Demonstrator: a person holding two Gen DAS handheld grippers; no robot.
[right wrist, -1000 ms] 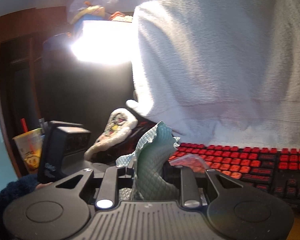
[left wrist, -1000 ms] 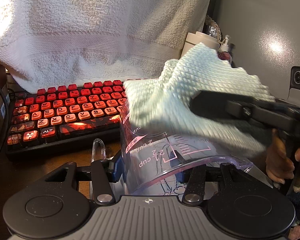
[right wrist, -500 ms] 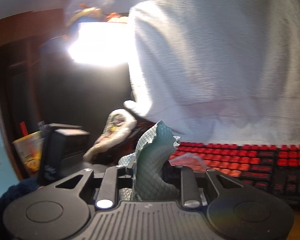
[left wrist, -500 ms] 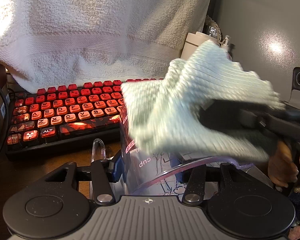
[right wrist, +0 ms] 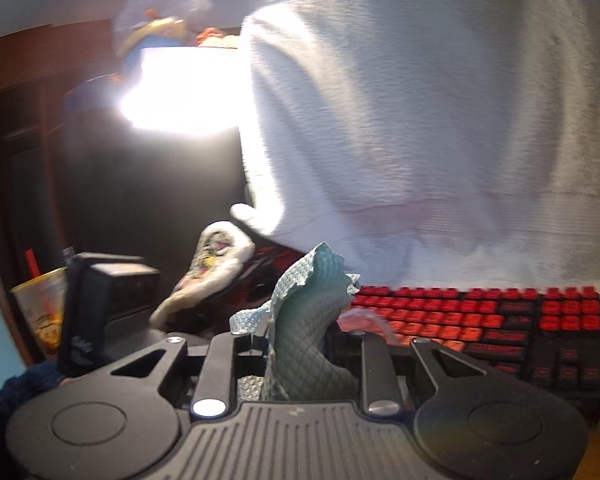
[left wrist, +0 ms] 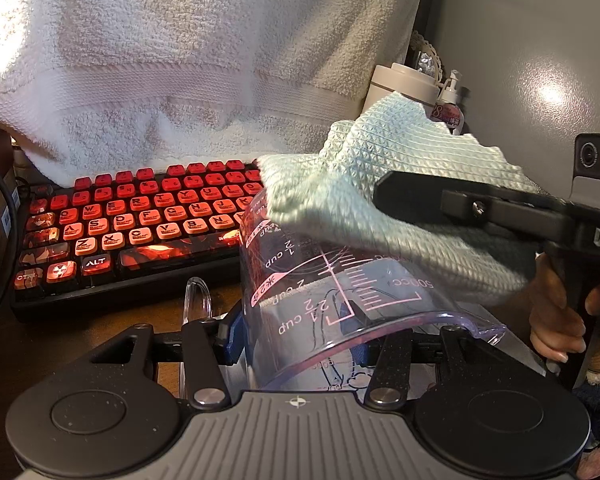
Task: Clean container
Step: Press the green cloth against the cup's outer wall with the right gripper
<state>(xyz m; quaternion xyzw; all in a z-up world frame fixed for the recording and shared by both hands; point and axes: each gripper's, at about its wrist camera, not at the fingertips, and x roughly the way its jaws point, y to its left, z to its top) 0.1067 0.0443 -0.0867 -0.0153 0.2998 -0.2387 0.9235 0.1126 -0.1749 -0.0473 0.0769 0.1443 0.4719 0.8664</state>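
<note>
Left wrist view: left gripper (left wrist: 296, 344) clamped on clear measuring cup (left wrist: 320, 292), near red keyboard (left wrist: 140, 224); right gripper (left wrist: 384, 196) pinching pale cloth (left wrist: 380, 184) over cup, seemingly touching.

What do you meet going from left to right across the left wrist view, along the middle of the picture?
Red keyboard → clear measuring cup → pale green cloth → right gripper → person's hand.

A: Place?
B: Home desk. Red backlit keyboard (left wrist: 140, 220) on wooden desktop (left wrist: 100, 328), white towel (left wrist: 180, 60) draped behind.
A: More?
B: Pump bottle (left wrist: 452, 104), drink cup (right wrist: 40, 312).
</note>
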